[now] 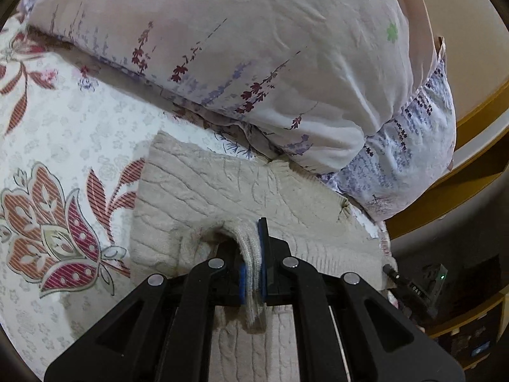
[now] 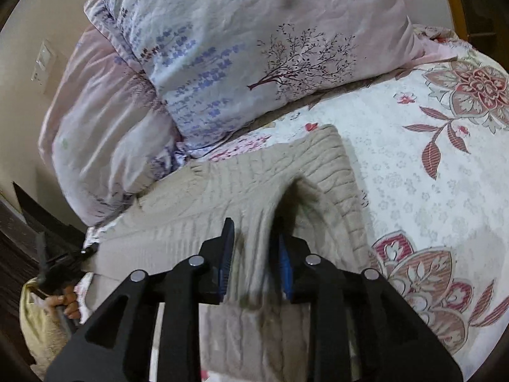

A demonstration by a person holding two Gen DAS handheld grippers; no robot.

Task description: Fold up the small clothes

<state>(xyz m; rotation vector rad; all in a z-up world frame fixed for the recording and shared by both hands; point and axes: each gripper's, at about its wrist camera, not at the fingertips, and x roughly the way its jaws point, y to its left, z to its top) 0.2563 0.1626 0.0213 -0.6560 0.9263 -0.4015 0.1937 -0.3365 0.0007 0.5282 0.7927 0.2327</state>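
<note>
A beige cable-knit sweater [image 1: 203,184] lies on a floral bedsheet [image 1: 63,121], its far edge against the pillows. My left gripper [image 1: 253,245] is shut on a pinched fold of the sweater, which hangs between the blue pads. In the right wrist view the sweater [image 2: 241,184] spreads ahead, and my right gripper [image 2: 254,242] grips a raised fold of it between its blue pads, with the jaws set wider. The left gripper [image 2: 63,261] shows at the sweater's left edge in the right wrist view; the right gripper [image 1: 410,286] shows at its right edge in the left wrist view.
Large floral pillows [image 1: 254,47] are stacked just behind the sweater, also in the right wrist view [image 2: 222,63]. A wooden bed frame [image 1: 477,117] and a dark shelf area [image 1: 461,334] lie to the right. A wall switch [image 2: 43,60] is at the far left.
</note>
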